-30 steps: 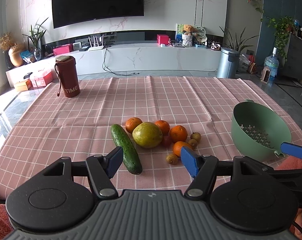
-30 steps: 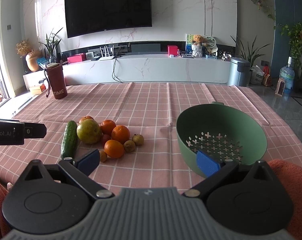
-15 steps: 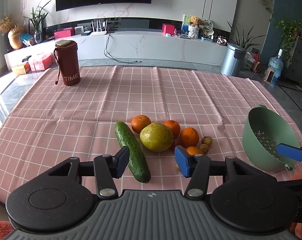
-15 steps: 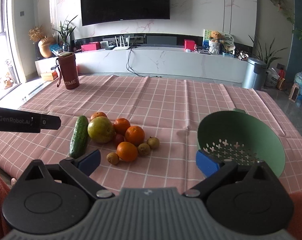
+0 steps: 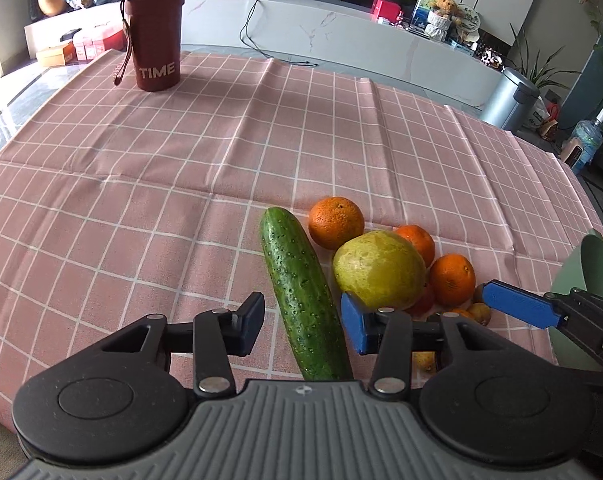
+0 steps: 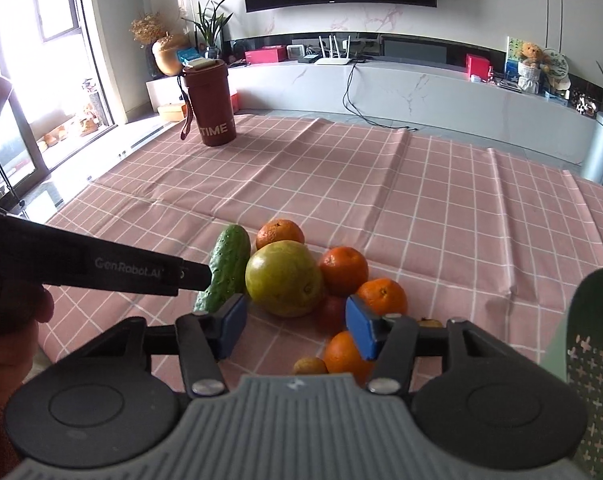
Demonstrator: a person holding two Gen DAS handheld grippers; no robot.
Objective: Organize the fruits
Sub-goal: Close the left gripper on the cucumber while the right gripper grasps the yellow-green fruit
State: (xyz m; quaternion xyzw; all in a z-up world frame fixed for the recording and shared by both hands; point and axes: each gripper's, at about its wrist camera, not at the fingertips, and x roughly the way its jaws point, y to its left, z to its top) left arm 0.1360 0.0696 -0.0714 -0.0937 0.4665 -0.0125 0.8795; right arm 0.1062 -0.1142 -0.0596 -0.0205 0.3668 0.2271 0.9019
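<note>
Fruit is heaped mid-counter [image 5: 181, 168] on the pink checked cloth, the green colander [image 6: 593, 320] empty at the right edge. The left tool [image 5: 301, 322] is closing around the cucumber [image 5: 297, 288], pads not yet touching. The right tool [image 6: 295, 326] is closing before the yellow-green fruit [image 6: 283, 284], gripping nothing. Picking has begun; next, each tool needs a firm grip.
</note>
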